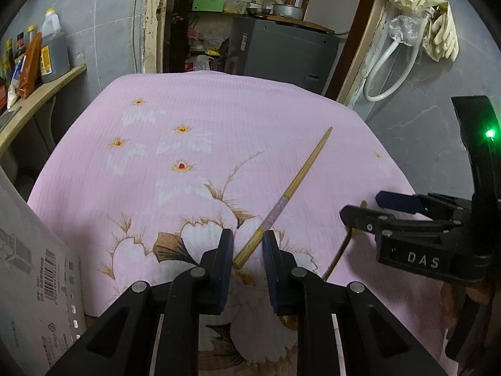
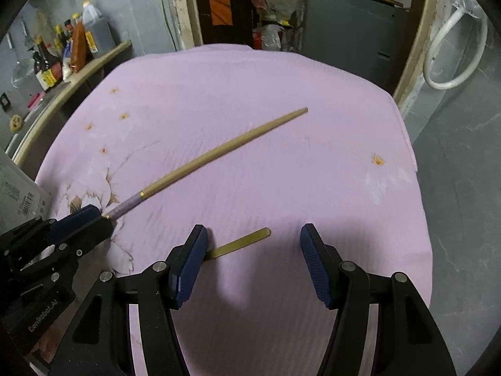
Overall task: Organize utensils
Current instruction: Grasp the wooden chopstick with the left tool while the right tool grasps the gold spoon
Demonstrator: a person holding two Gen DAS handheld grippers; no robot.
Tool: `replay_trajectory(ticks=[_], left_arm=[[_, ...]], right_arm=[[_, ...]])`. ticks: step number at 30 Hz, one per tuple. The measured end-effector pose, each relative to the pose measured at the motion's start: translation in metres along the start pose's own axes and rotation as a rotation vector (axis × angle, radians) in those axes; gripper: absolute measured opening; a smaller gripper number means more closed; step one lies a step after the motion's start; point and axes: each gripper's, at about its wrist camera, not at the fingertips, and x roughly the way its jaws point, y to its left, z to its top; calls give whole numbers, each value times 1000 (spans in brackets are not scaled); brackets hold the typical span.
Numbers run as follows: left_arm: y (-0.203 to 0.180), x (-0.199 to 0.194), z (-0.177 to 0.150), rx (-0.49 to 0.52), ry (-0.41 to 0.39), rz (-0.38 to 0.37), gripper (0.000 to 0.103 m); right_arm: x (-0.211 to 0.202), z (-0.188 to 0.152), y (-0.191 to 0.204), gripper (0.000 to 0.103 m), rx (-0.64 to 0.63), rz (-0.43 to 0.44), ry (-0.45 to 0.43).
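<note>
The wooden chopstick [image 1: 294, 188] lay on the pink flowered cloth [image 1: 194, 116] with its long axis running on a diagonal: in your left wrist view its thick butt end sat low, between your left gripper's [image 1: 248, 252] pads, and its thin tip pointed up and to the right, away from you. A pale purple band wrapped the shaft just above the butt. Your left gripper's jaws stood nearly closed around that butt end; in the left view a sliver of space showed on either side of the wood, while in the right wrist view the chopstick ran straight out from between the pads, so you appeared to have hold of it, though firm pressing could not be confirmed. A second, darker brass-coloured utensil handle [image 2: 239, 243] lay flat on the cloth, pointing up and to the right in the right wrist view, its near end hidden behind the left finger of your right gripper [image 2: 253, 244]. That gripper's jaws stood about half open over the cloth, with the handle's free end between them and neither pad touching it. A grey printed carton [image 1: 37, 269] stood at the cloth's left edge, and a wooden shelf with sauce bottles [image 1: 47, 50] ran along the wall beyond.
</note>
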Motion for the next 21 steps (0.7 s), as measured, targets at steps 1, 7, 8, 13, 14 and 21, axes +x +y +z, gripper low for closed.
replay_trajectory(ticks=[1, 7, 8, 13, 14, 21], left_arm=[[0, 0, 0, -3, 1, -2, 18], [-4, -1, -2, 11, 14, -22, 14], [-6, -1, -3, 20, 18, -25, 12], [-19, -3, -8, 63, 40, -29, 8], [-22, -3, -9, 70, 45, -32, 8], [-24, -11, -16, 50, 69, -37, 8]], right_arm=[[-1, -1, 0, 57, 5, -4, 5], [-17, -22, -6, 56, -4, -8, 16], [-19, -25, -8, 56, -4, -8, 18], [-33, -44, -18, 50, 4, -4, 27], [-36, -48, -19, 48, 5, -3, 26], [-50, -69, -30, 36, 24, 6, 45]])
